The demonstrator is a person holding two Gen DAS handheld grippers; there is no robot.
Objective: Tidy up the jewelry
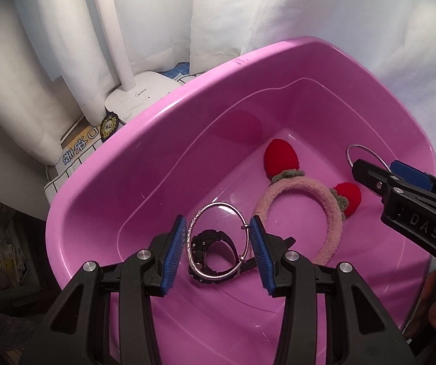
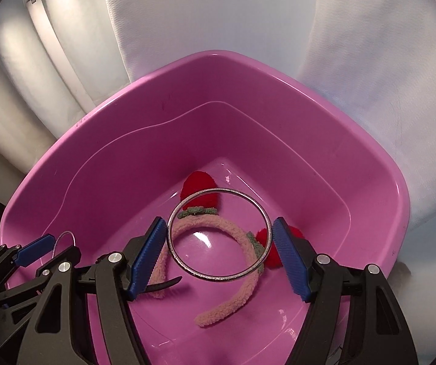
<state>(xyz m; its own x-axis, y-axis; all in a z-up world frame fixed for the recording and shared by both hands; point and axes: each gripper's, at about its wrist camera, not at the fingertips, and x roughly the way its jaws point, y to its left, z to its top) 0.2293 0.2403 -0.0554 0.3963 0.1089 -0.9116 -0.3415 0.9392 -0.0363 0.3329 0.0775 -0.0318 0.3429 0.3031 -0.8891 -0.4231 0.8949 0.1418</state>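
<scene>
Both hand-held grippers, left [image 1: 218, 249] and right [image 2: 219, 237], each pinch a silver bangle [image 1: 218, 243] [image 2: 219, 234] across its width, hanging over the pink tub [image 1: 145, 140], release straight down.

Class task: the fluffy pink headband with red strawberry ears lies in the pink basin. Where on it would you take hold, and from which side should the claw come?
Grip the plain arc of the headband near its free end, coming straight down from above. It lies flat on the floor of the basin, and that stretch is slim and clear of the red ears. Both claws hold silver bangles, the left claw and the right claw, so probably one must let go first.
</scene>
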